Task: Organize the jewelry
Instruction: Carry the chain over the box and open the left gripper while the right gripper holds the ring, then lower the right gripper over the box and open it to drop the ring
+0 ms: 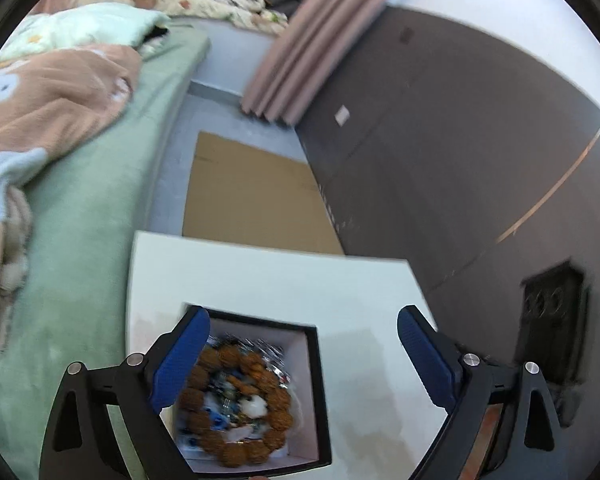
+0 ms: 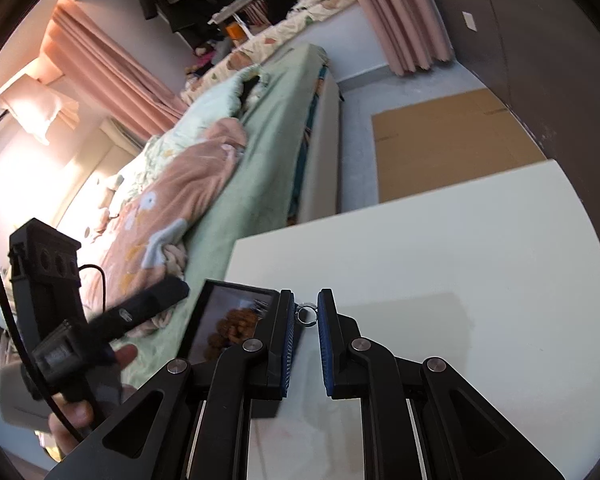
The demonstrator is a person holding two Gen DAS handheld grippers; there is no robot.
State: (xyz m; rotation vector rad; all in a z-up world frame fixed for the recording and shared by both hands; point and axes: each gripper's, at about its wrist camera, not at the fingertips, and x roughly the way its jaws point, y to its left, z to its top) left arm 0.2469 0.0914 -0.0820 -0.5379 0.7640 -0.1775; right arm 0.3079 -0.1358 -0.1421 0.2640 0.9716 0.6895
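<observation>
Left gripper point(image 1: 304, 356): ribbed blue pads spread wide above the square black box point(image 1: 314, 360). Inside it lies a knobbly brown bead bracelet point(image 1: 236, 400). Right gripper point(image 2: 306, 318) pinches a small metal ring point(image 2: 307, 314) just beside the box, over the smooth white bench point(image 2: 440, 248).

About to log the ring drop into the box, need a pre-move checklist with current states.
1. Ring between the right tool pads: ok, small silver ring sits in the narrow gap.
2. Firm grip on ring: cannot tell, contact with both pads unclear.
3. Box open: ok, no lid over it.
4. Room in box: not ok, bead bracelet and other pieces fill it.
5. Left tool out of the way: not ok, it hangs open over the box.
</observation>
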